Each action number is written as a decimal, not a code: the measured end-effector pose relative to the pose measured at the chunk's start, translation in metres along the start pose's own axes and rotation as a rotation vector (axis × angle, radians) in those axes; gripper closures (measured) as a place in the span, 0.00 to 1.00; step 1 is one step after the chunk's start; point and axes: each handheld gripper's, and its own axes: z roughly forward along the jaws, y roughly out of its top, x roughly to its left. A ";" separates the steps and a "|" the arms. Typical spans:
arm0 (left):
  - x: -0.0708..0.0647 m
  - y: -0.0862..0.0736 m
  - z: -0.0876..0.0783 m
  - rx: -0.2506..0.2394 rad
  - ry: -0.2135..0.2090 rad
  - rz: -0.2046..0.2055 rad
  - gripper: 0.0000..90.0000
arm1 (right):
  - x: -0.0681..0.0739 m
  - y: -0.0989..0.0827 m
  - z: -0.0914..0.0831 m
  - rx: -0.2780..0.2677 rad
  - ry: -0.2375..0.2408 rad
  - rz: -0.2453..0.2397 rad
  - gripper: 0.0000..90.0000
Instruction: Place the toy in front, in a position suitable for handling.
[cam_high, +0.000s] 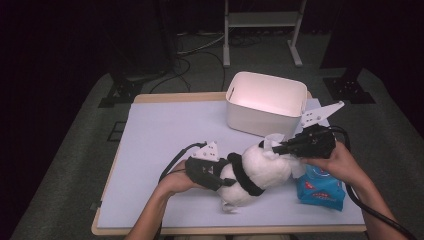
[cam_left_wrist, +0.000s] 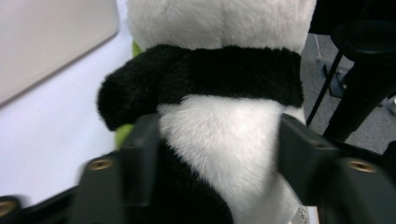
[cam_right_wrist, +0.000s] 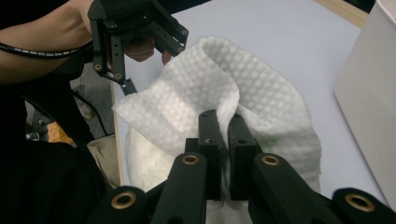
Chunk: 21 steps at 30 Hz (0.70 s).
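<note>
Plush panda (cam_high: 257, 172) lying on its side on the pale table cover (cam_high: 165, 135), near the front edge, between both hands. White body, black band across the shoulders, black arm.

Left gripper (cam_high: 222, 175): jaws either side of the panda's lower torso, pads pressing into the white fur, seen close in the left gripper view (cam_left_wrist: 219, 154). No earlier picture to compare. Clamped on the toy. Green patch (cam_left_wrist: 122, 133) visible beside the black arm; not identifiable.

Right gripper (cam_high: 277, 148): jaws nearly together, pinching a fold of white embossed tissue (cam_right_wrist: 219, 88) at the panda's head end. In the right gripper view (cam_right_wrist: 225, 140) the sheet drapes over the plush; dimpled quilted pattern clear. Left gripper farther off in that view (cam_right_wrist: 135, 32).

White plastic bin (cam_high: 266, 102) at the far right part of the table, upright, open top, just behind the panda's head, apart from it.

Blue wipes packet (cam_high: 320, 187) on the table under the right hand (cam_high: 332, 160), just beside the panda. Red and white print on the packet, too small to read. No legible brand or label anywhere.
</note>
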 end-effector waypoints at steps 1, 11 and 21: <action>0.000 0.002 -0.001 -0.001 0.004 0.006 0.49 | 0.000 -0.001 -0.001 -0.008 -0.001 0.004 0.96; 0.002 0.016 -0.011 0.039 0.010 0.042 0.56 | -0.005 -0.011 -0.006 -0.087 0.039 0.041 0.96; 0.004 0.008 -0.002 0.022 -0.022 0.005 0.29 | -0.002 -0.012 -0.004 -0.028 0.014 0.025 0.96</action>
